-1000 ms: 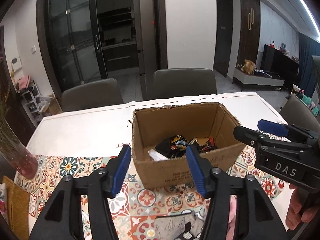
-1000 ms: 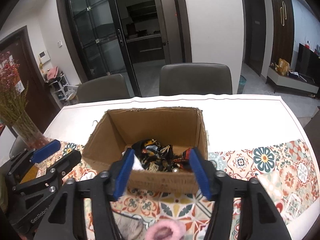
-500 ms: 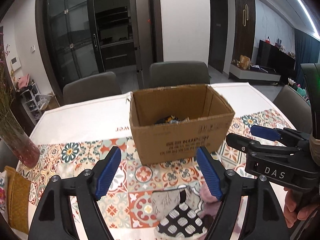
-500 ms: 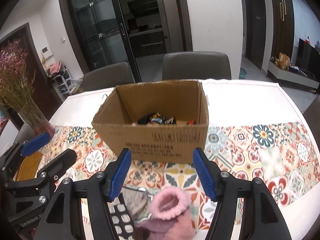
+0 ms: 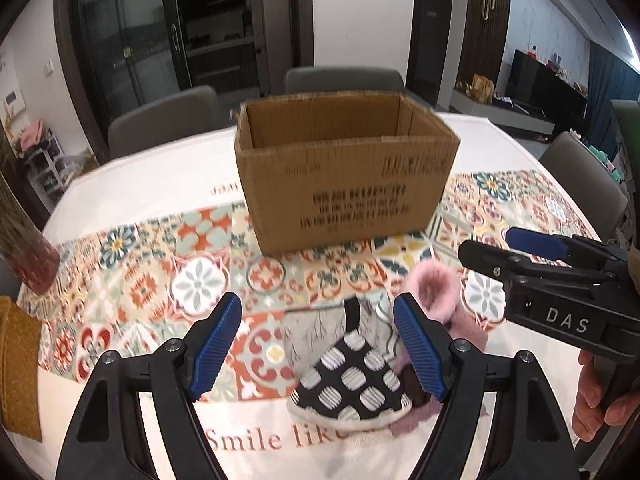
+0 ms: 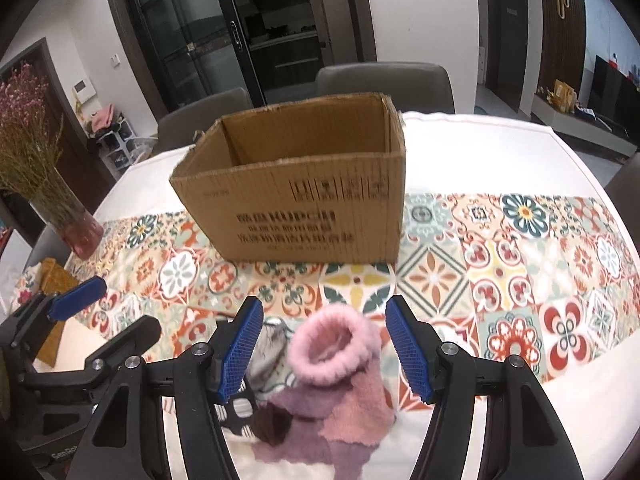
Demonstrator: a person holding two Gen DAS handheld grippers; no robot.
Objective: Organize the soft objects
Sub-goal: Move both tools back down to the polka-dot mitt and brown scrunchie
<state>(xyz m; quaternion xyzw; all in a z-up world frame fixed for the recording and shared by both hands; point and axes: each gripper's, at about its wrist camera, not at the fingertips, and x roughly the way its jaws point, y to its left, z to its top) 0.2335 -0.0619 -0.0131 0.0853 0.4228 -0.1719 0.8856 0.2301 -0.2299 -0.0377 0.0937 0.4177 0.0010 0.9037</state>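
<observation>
A: What takes up most of the view?

B: A white table [image 5: 132, 184] with a patterned tile runner [image 6: 500, 264] across it. On the runner stands an open cardboard box [image 5: 344, 184], upright, printed side facing the cameras. From this height its inside bottom is hidden.

A: And nearer than the box?

B: A small heap of soft things lies at the runner's front edge, well apart from the box. A pink fuzzy sock [image 6: 332, 350] has its round cuff turned up; under it lies a mauve fleece cloth [image 6: 352, 412]. Touching them on the left is a black sock with pale dots [image 5: 352, 380] over a grey-white piece [image 5: 308, 332].

A: The claws?

B: The left gripper [image 5: 318, 350] is spread wide, its blue pads either side of the dotted sock, holding nothing. The right gripper [image 6: 324, 350] is wide too, straddling the pink cuff, not gripping it.

A: Anything smaller?

B: A pink glass vase [image 6: 78, 228] of dried flowers stands at the table's left.
</observation>
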